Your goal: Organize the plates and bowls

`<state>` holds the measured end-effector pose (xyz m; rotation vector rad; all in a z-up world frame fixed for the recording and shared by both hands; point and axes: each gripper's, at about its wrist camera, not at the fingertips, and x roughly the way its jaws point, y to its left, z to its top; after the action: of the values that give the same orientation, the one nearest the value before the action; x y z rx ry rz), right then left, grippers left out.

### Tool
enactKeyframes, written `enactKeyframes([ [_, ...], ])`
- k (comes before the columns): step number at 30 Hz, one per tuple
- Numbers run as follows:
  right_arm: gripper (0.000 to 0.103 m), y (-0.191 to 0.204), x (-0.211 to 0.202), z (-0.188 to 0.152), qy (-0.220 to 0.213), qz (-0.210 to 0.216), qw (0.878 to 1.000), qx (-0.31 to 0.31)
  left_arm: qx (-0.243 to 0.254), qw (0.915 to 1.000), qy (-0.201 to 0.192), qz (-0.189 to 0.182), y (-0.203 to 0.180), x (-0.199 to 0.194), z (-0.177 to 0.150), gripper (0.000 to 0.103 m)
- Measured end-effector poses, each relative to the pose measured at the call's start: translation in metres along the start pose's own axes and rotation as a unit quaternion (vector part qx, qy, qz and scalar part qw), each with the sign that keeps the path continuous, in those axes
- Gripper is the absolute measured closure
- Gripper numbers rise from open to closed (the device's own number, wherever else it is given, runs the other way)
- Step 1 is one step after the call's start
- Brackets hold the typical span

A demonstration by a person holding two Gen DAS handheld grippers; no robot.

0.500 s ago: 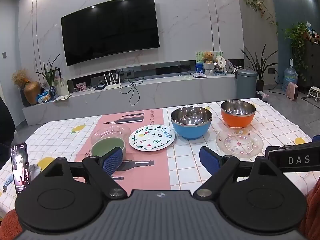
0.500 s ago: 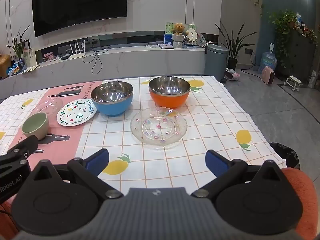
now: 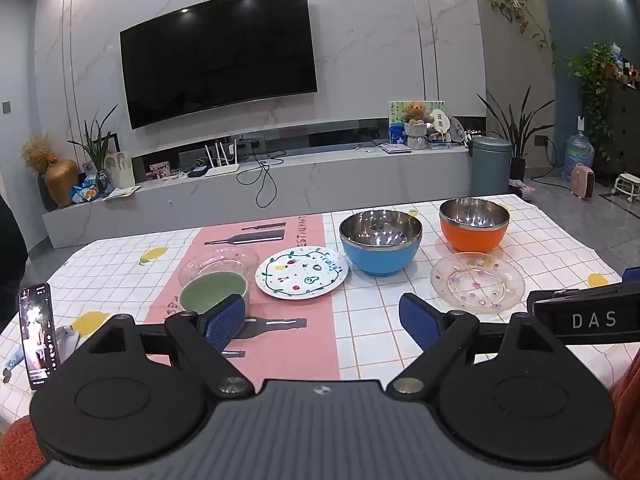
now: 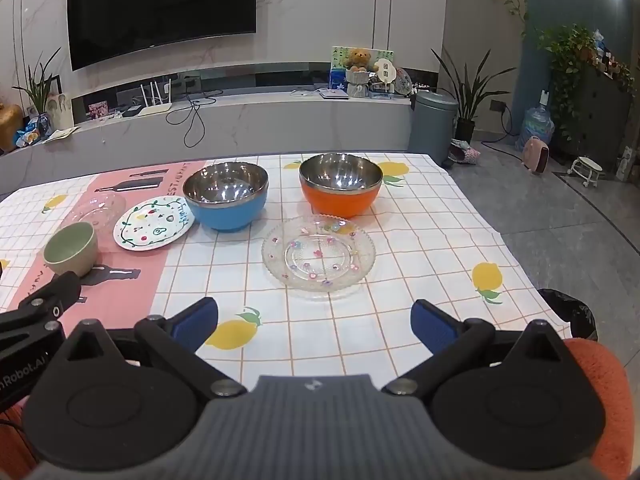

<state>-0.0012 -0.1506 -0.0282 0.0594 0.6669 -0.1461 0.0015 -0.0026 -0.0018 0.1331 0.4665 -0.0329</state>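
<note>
On the tablecloth stand a blue bowl and an orange bowl, both steel-lined. A white painted plate lies left of the blue bowl. A clear flowered glass plate lies in front of the orange bowl. A green bowl stands at the left, with a clear glass bowl behind it. My left gripper is open and empty, near the table's front, its left pad just before the green bowl. My right gripper is open and empty, in front of the glass plate.
A phone on a stand is at the table's left front. The table's right edge drops to the floor. A black bin sits by the right front corner. A TV bench runs behind the table.
</note>
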Motion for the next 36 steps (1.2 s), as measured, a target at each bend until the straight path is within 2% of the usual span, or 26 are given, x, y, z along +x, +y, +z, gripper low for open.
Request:
enactKeyframes([
  [36, 0.003, 0.000, 0.001, -0.001, 0.003, -0.014, 1.000, -0.002, -0.006, 0.9999, 0.006, -0.006, -0.006, 0.010, -0.011, 0.001],
])
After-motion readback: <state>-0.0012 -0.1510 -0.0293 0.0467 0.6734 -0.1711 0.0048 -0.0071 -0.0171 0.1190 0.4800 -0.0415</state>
